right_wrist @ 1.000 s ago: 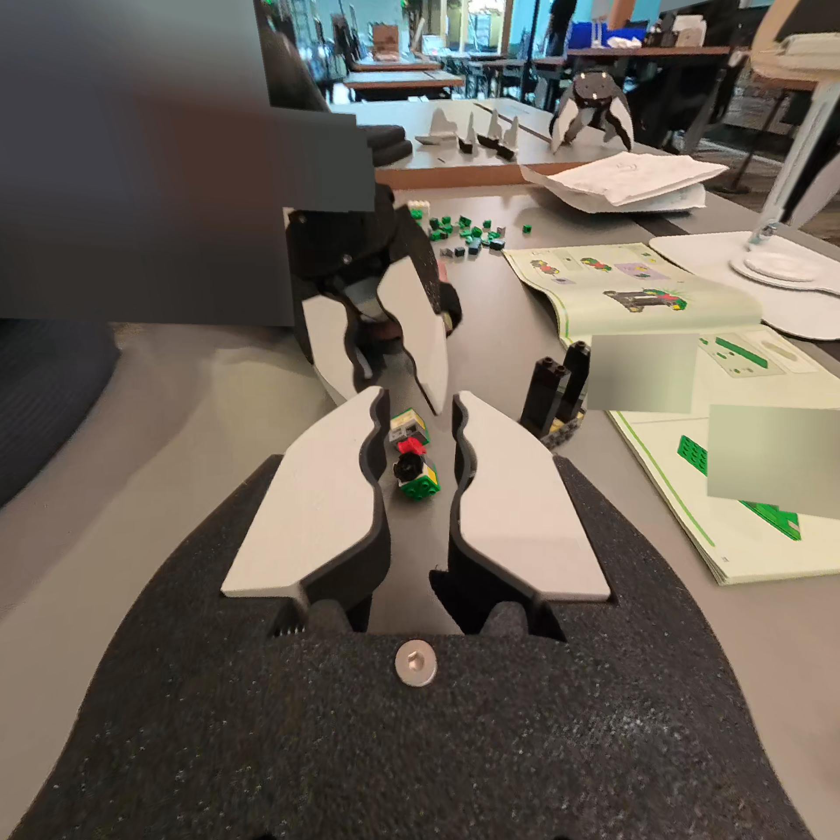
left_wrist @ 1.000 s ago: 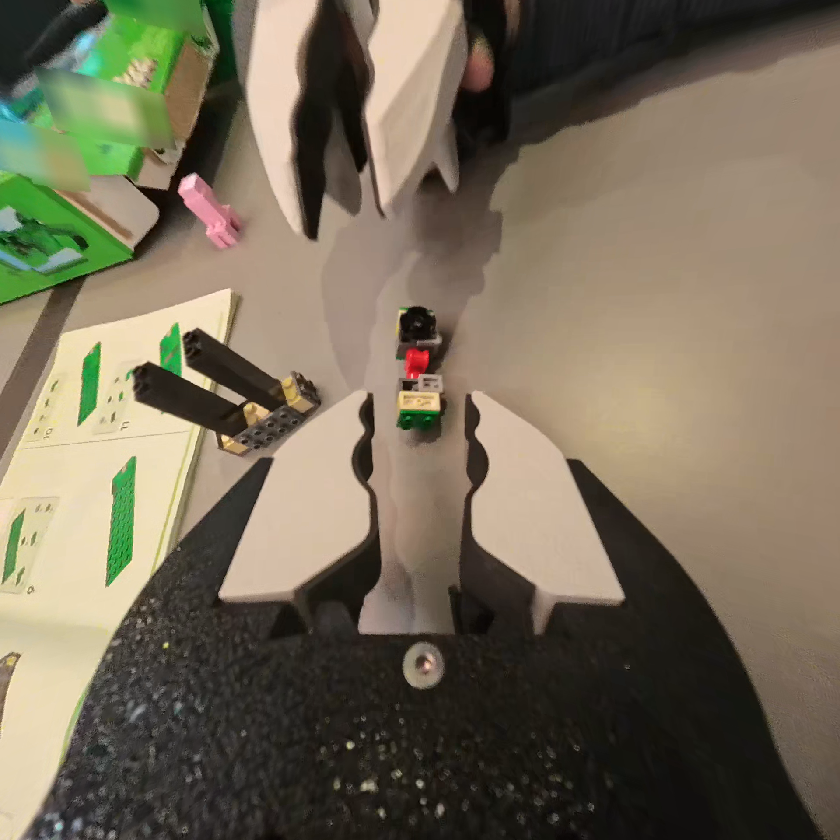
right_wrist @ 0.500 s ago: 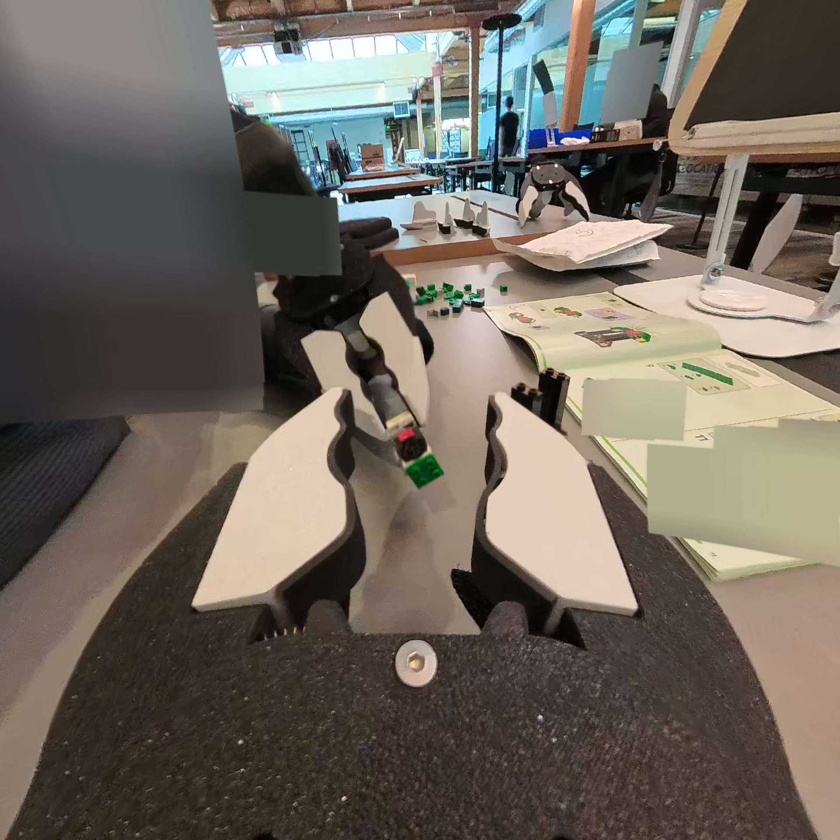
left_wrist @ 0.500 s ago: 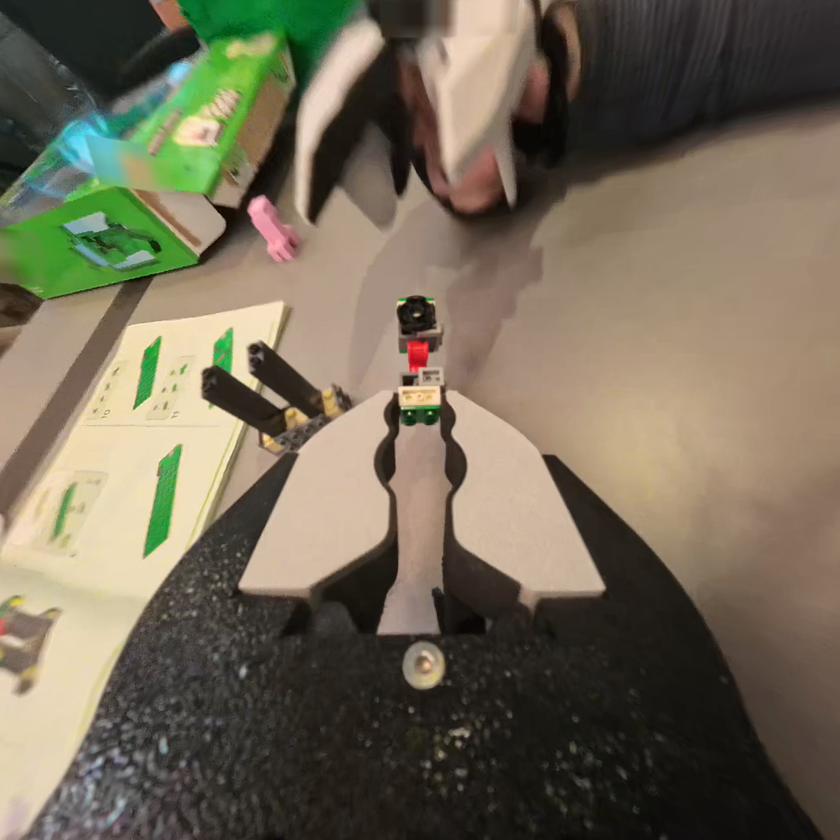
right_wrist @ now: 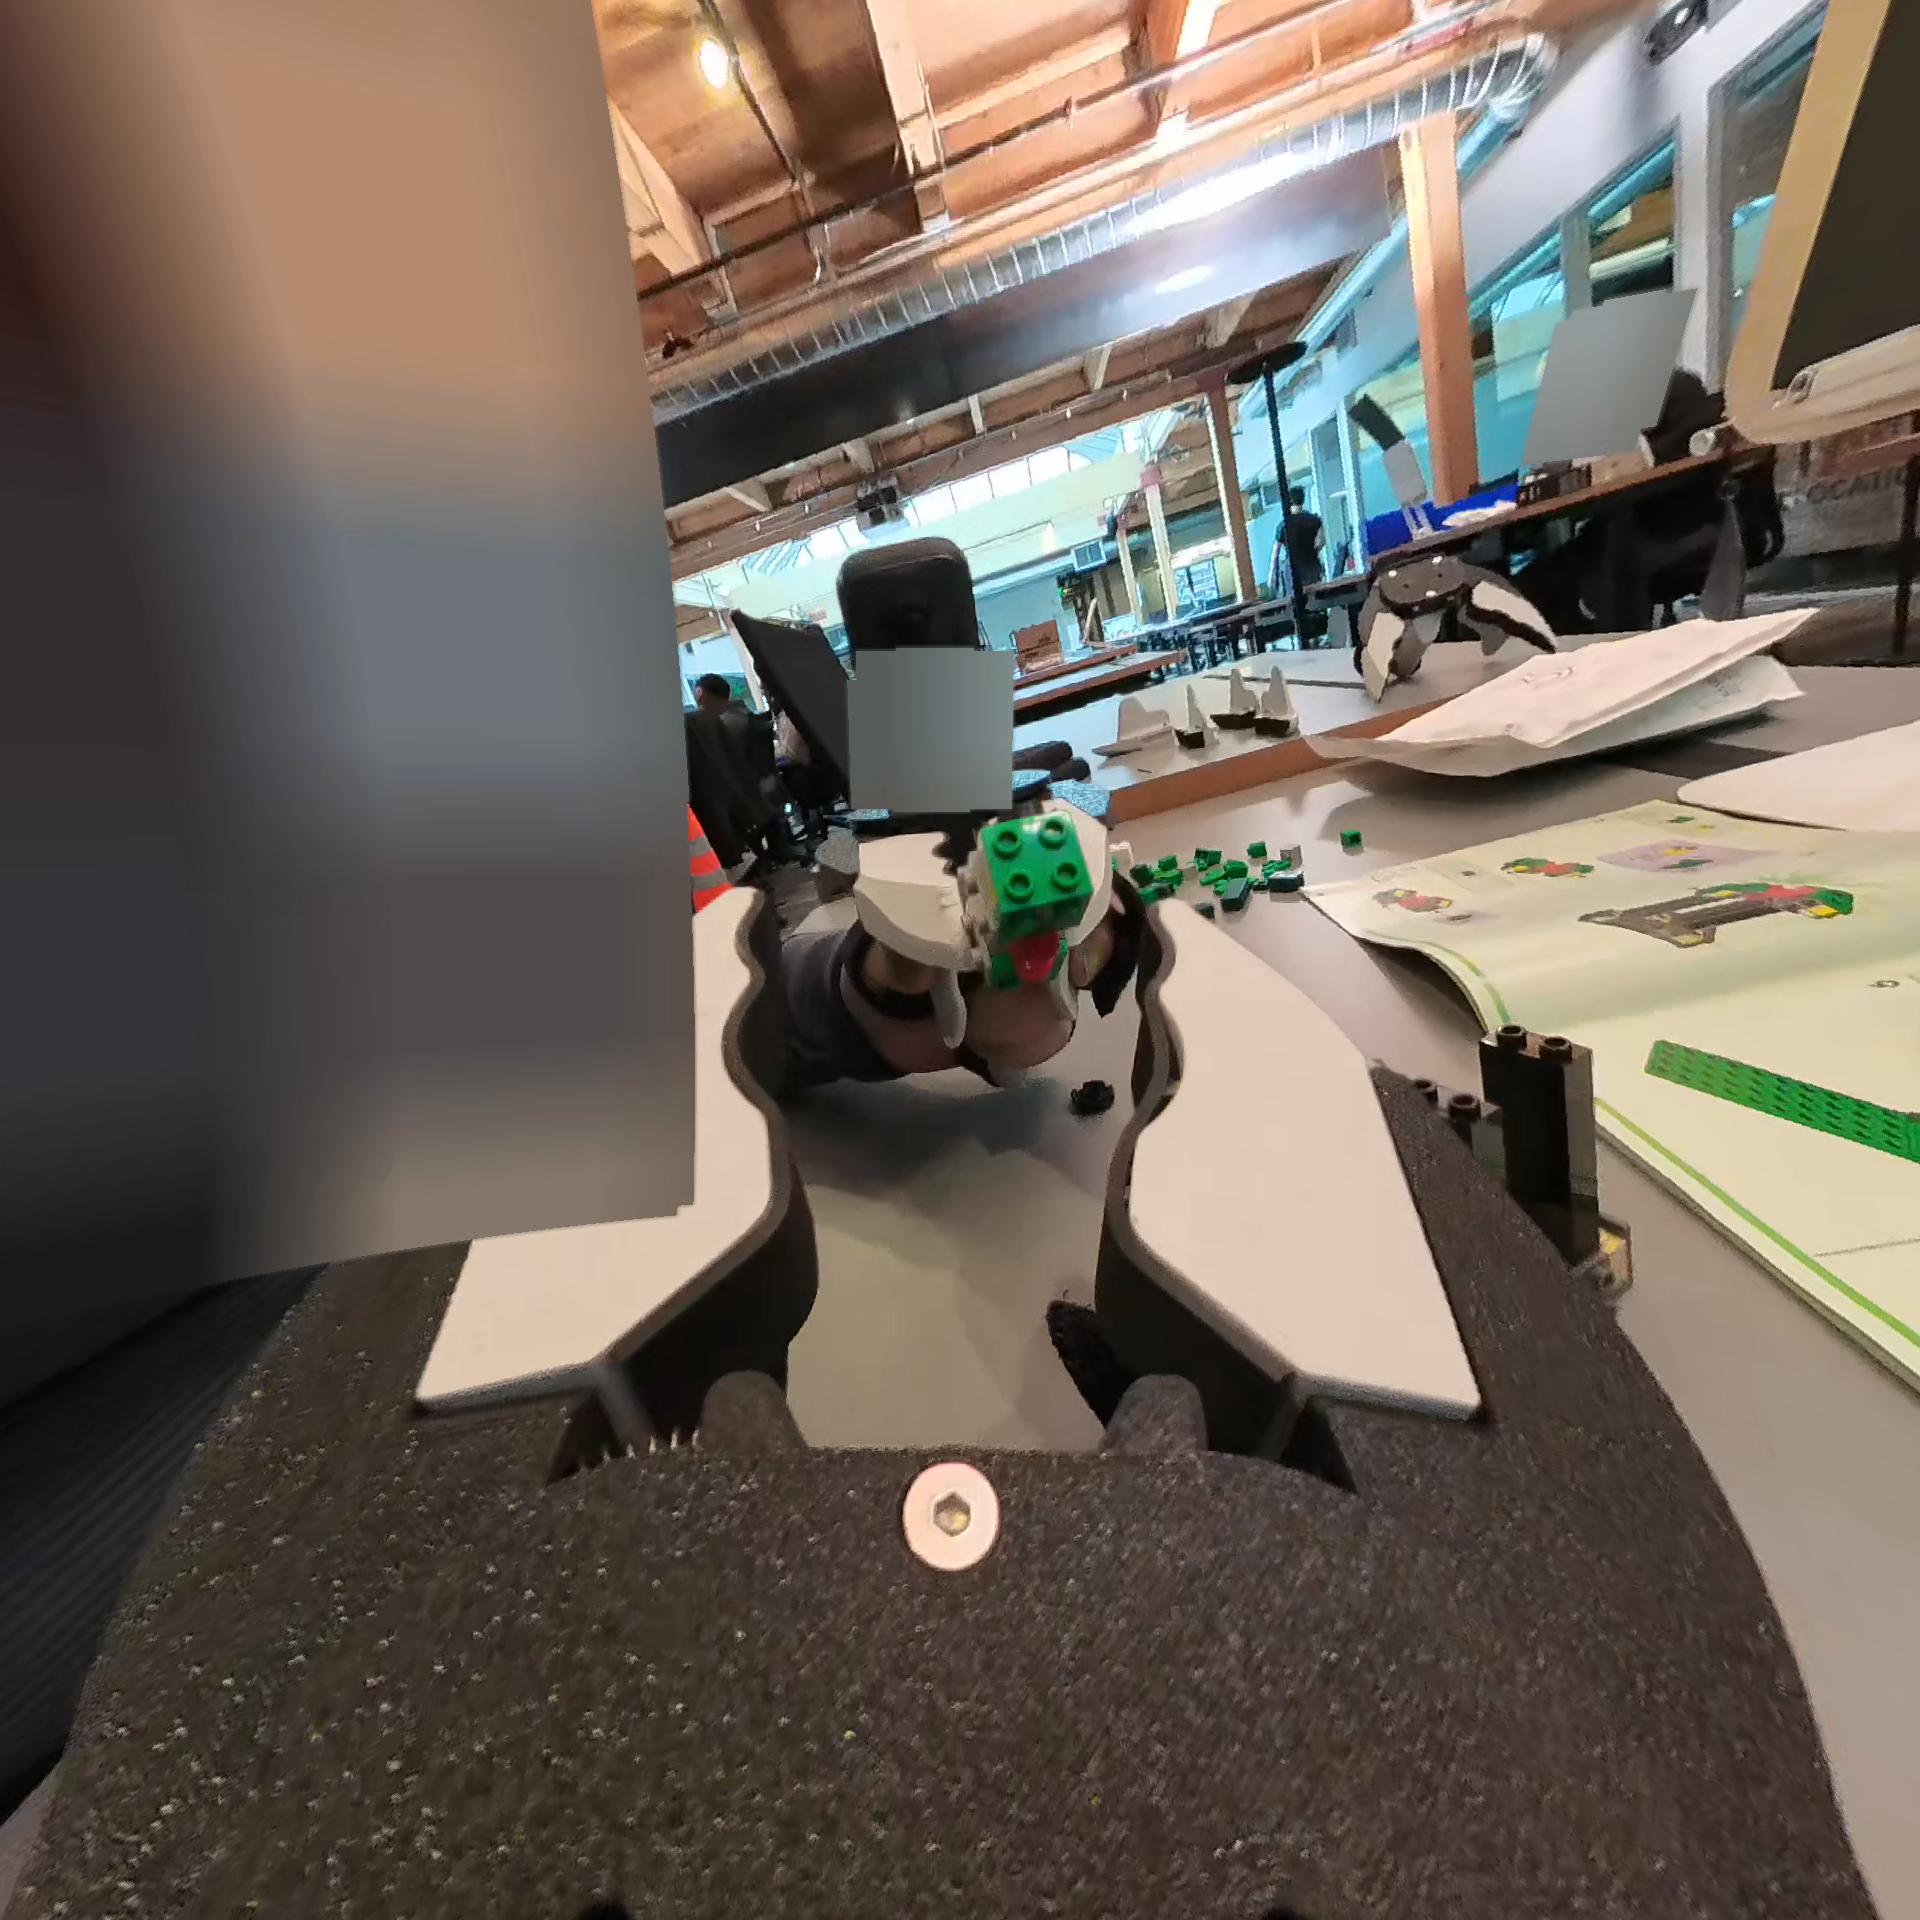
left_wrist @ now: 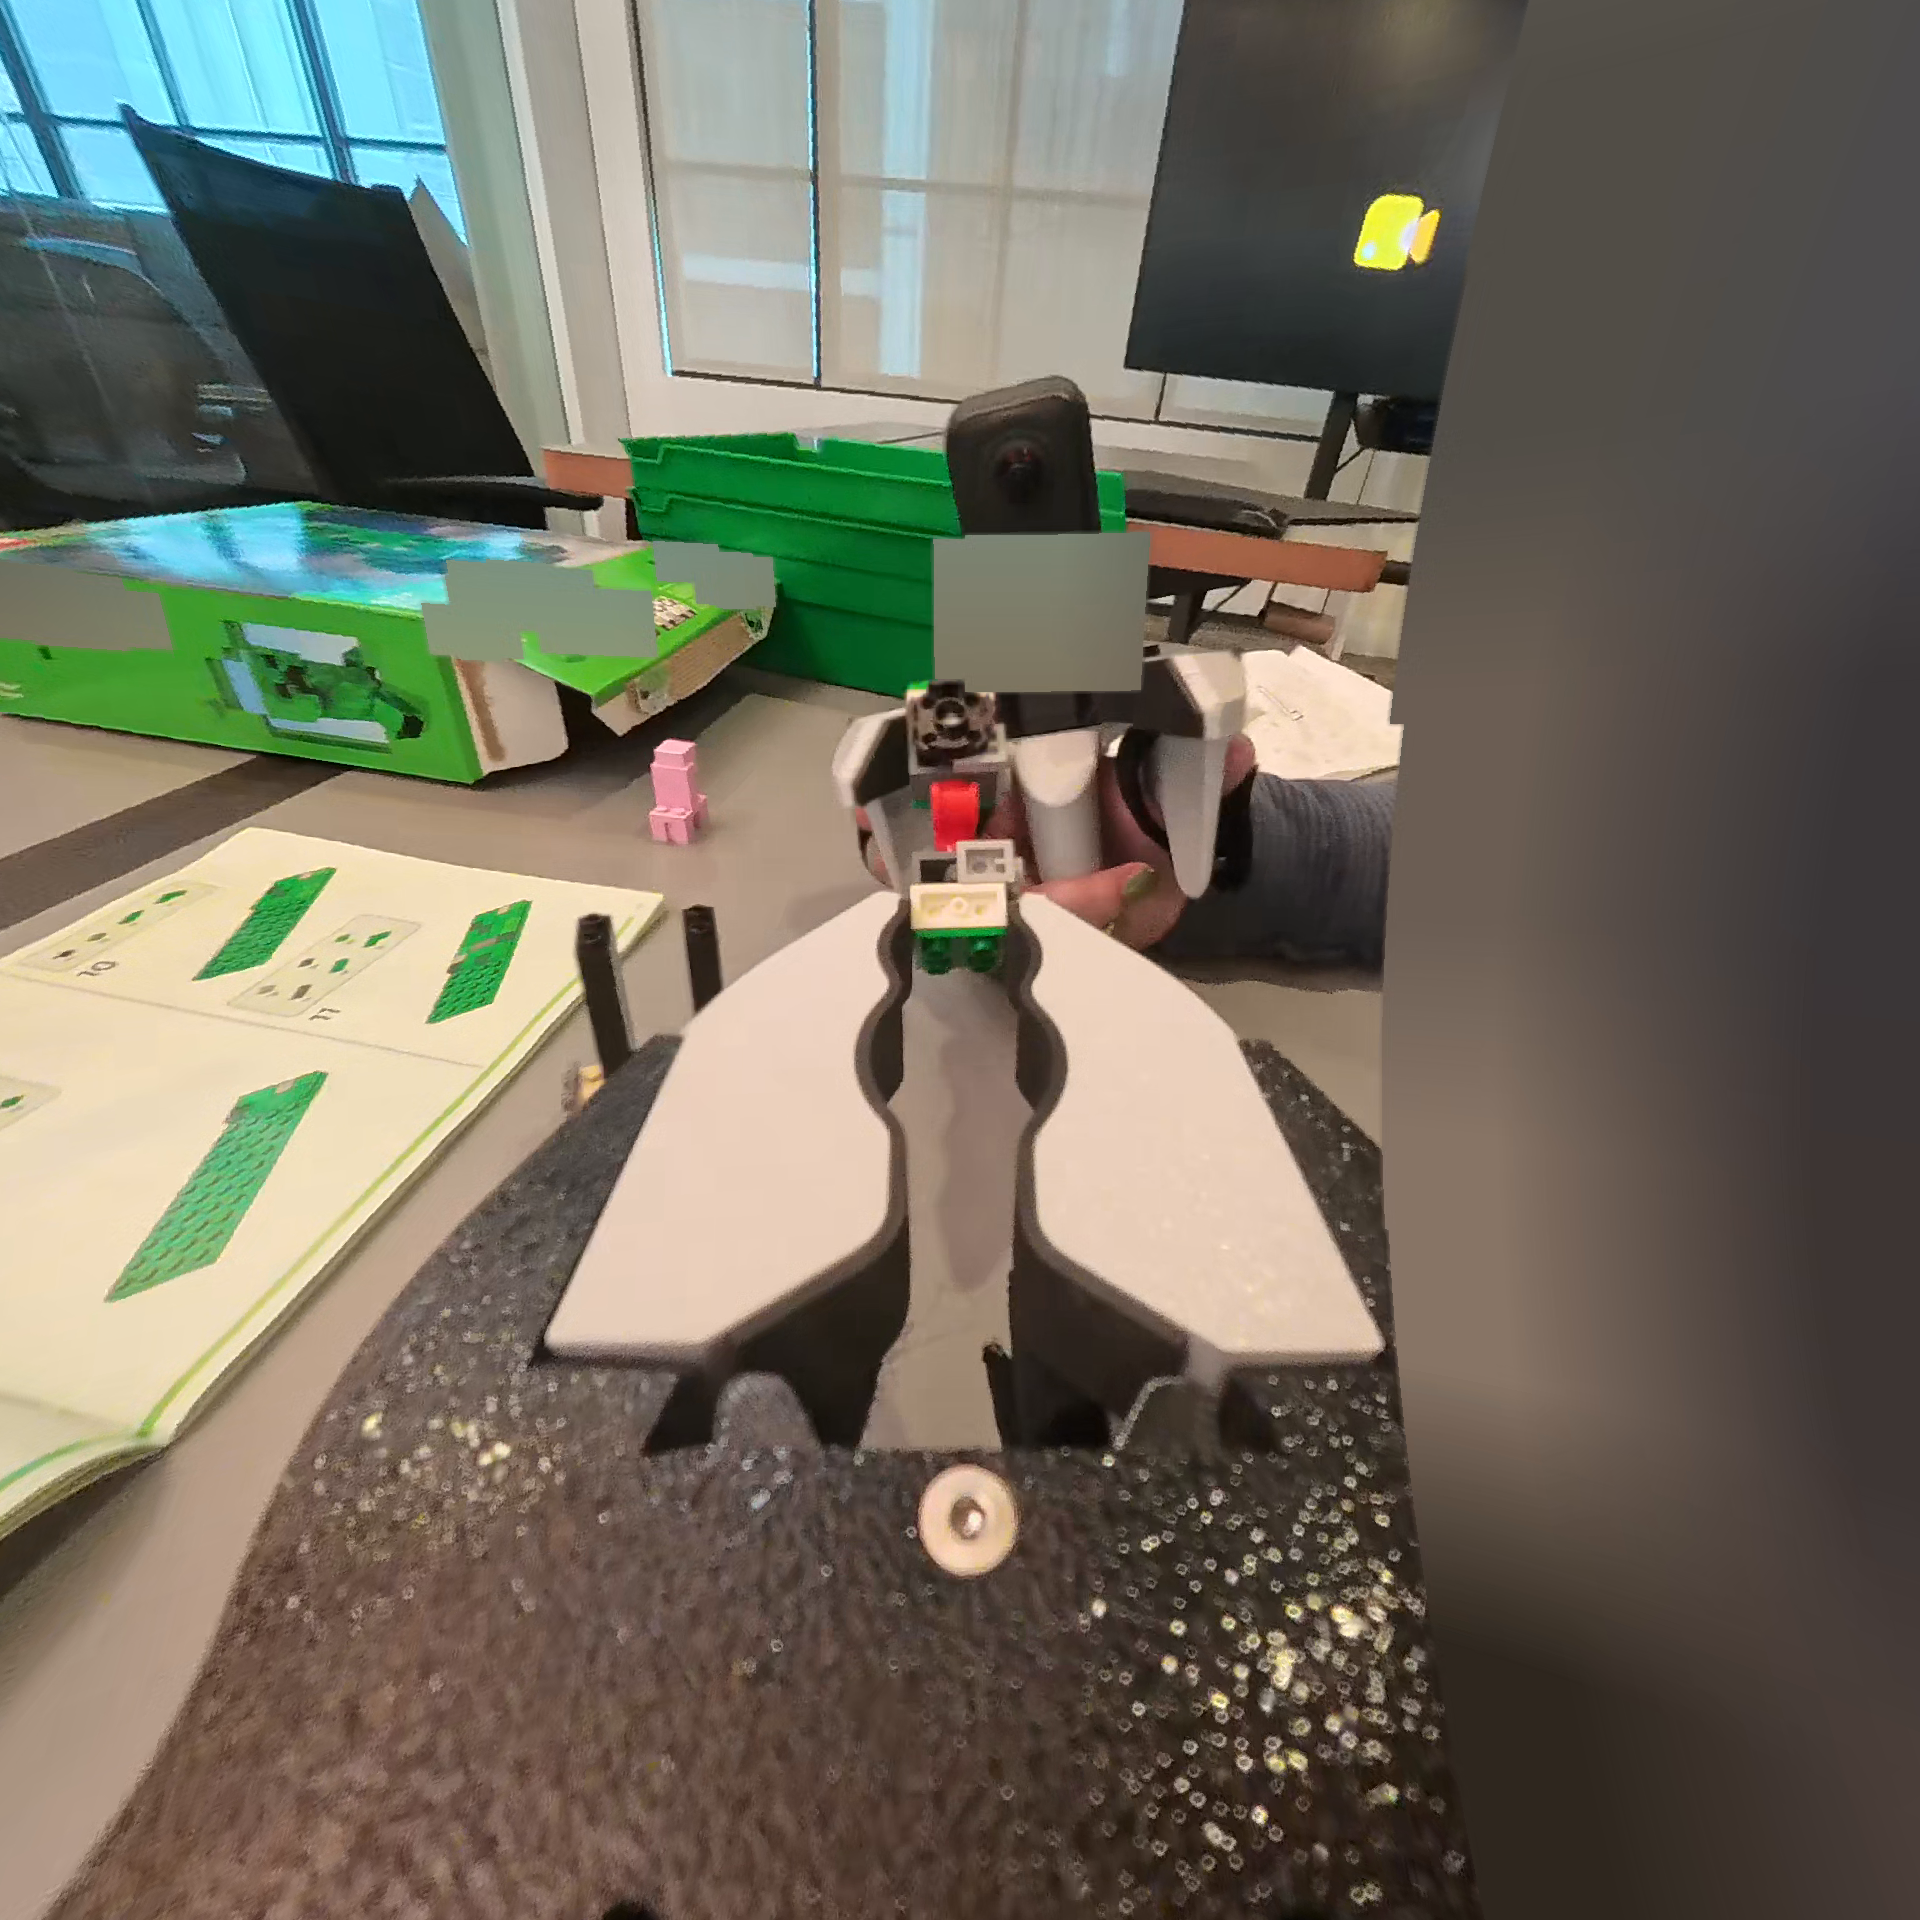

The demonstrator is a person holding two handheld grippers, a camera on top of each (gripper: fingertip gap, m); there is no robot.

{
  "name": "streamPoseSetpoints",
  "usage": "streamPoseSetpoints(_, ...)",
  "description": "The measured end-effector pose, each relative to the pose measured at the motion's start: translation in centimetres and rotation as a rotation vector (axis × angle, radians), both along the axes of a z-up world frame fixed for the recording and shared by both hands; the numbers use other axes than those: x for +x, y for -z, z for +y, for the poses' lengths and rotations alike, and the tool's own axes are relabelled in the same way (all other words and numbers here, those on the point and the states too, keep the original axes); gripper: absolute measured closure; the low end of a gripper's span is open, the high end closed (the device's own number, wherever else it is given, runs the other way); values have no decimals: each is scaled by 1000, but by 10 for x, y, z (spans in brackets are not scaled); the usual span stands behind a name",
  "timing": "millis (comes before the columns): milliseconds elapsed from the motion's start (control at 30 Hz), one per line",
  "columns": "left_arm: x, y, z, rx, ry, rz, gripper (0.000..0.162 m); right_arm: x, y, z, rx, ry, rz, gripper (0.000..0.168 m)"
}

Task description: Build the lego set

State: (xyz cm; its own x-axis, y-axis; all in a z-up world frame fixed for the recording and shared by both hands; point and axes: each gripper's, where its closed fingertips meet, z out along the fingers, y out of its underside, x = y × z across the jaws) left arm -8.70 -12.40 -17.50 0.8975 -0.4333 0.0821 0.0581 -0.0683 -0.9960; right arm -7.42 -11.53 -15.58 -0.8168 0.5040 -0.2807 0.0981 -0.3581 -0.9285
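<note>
My left gripper (left_wrist: 958,935) is shut on the green base of a small lego assembly (left_wrist: 956,821) with white, grey, red and black parts, and holds it above the grey table. The right wrist view shows that assembly end-on, with its green studded brick (right_wrist: 1039,873) in the left gripper (right_wrist: 997,935). My right gripper (right_wrist: 956,925) is open and empty, facing the assembly from a short way off. Its white fingers (left_wrist: 1055,800) show behind the assembly. A black twin-pillar build (right_wrist: 1538,1122) stands on the table beside my right gripper, and also shows in the left wrist view (left_wrist: 608,987).
An open instruction booklet (left_wrist: 260,1039) lies to one side of the table, also in the right wrist view (right_wrist: 1662,987). A green box (left_wrist: 312,665), green trays (left_wrist: 810,561) and a pink figure (left_wrist: 677,790) sit behind. Loose green pieces (right_wrist: 1216,873) and a small black piece (right_wrist: 1089,1096) lie on the table. The tips of both grippers are at nearly the same place. My right tips are roughly 20 cm from the pink figure (left_wrist: 677,790).
My left gripper closed on the assembly's green base and lifted it off the table, tilting up. My right gripper opened wider and now faces the raised assembly.
</note>
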Motion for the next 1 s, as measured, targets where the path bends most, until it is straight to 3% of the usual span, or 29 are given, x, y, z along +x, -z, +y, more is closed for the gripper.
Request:
streamPoseSetpoints(600, -5, -18, -12, 56, 0, -59, 146, -19, -5, -17, -44, 76, 27, 149)
streamPoseSetpoints(1000, 4, -24, -7, 78, 17, -160, 146, -13, -22, -19, -209, 58, 68, 155)
